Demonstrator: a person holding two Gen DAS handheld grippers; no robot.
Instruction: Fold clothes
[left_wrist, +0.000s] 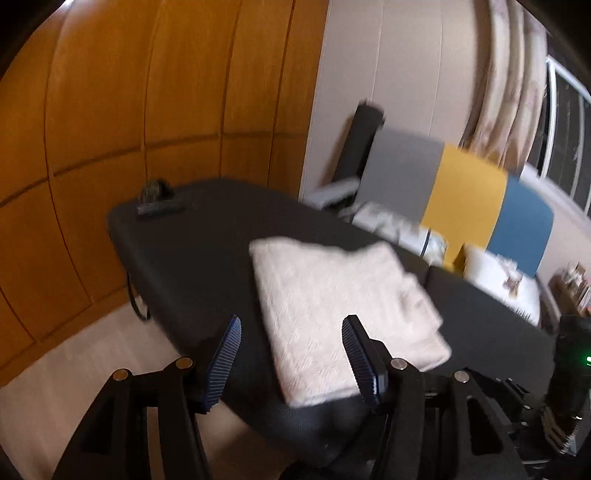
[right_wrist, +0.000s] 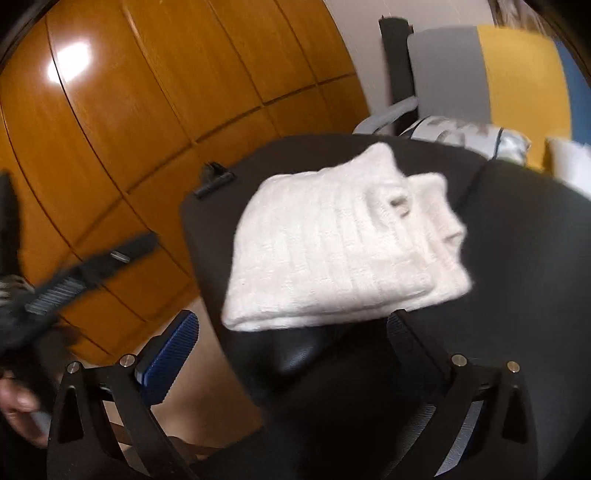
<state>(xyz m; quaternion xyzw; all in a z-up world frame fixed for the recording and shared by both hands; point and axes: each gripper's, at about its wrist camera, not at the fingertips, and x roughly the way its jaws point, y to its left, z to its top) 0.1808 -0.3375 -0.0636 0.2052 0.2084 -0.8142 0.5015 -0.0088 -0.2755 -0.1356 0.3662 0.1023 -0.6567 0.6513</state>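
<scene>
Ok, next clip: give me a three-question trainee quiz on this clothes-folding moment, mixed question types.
1. True or false: the white knitted garment lies spread flat and unfolded on the black padded table.
2. Multiple choice: the left gripper is (A) clamped on the garment, (B) open with nothing between its blue ribbed pads, (C) out of view.
3. Short answer: what small object sits near the table's far corner, by the orange wooden wall panels?

Key:
1. False; it is folded into a compact rectangle.
2. B. The right gripper is open too.
3. A small dark clip-like object; blur hides what exactly.
</scene>
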